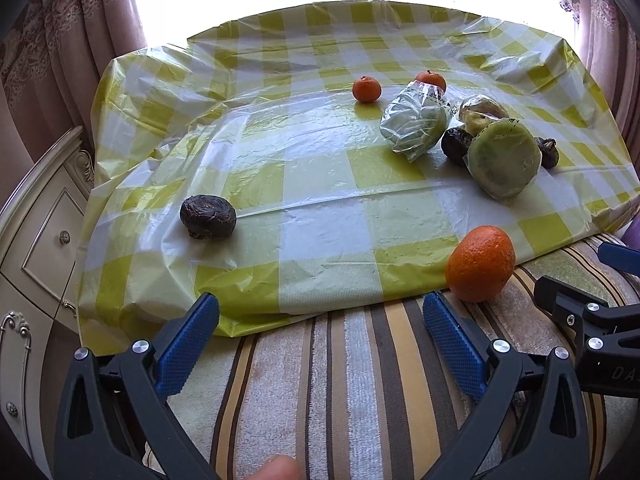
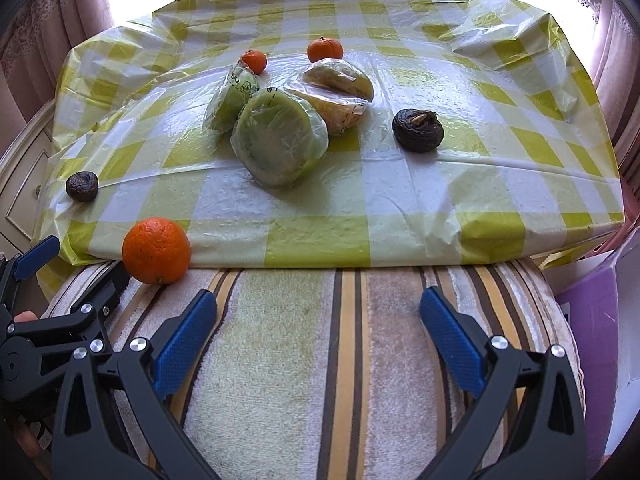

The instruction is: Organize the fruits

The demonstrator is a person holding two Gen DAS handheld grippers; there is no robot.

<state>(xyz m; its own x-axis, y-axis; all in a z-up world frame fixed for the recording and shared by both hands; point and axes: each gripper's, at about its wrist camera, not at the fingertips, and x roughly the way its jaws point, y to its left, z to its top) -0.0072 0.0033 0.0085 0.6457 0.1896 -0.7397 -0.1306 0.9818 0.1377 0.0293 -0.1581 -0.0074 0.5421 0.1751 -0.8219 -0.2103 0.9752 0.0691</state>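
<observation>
A large orange (image 1: 480,264) (image 2: 157,250) rests at the near edge of the green-checked plastic cloth (image 1: 320,184) (image 2: 360,200). Two small oranges (image 1: 366,89) (image 2: 325,49) sit at the back. Wrapped green fruits (image 1: 504,159) (image 2: 280,138) lie in the middle with a wrapped pale fruit (image 2: 340,80). Dark wrinkled fruits (image 1: 208,216) (image 2: 418,125) lie apart. My left gripper (image 1: 320,316) is open and empty over the striped towel. My right gripper (image 2: 318,316) is open and empty too.
A striped towel (image 1: 340,380) (image 2: 320,360) covers the near surface. A white cabinet (image 1: 36,240) stands left. A purple box (image 2: 592,320) sits right. Curtains and a bright window are behind.
</observation>
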